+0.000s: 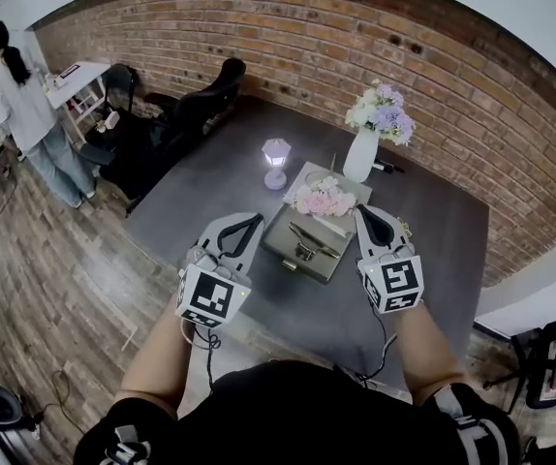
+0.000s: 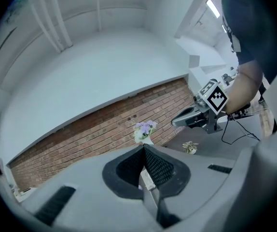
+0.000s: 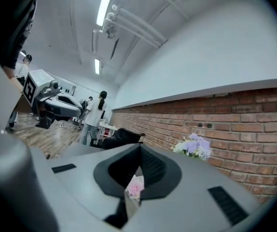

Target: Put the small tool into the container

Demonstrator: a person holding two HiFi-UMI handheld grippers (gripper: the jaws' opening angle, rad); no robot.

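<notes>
Now the left tool (image 1: 256, 219) and the right tool (image 1: 365, 211) are both pressed together and hold nothing. The container (image 1: 302, 245) sits on the tabletop (image 1: 433, 231) between them, just below their tips. A small black thing (image 1: 386, 168) by the vase (image 1: 360, 155), past the right tool, may be what goes in.

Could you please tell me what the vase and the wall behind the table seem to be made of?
Vase: likely glazed ceramic, smooth plain white; plastic is possible. Wall: matte red brick, shown by its pale mortar lines.
</notes>
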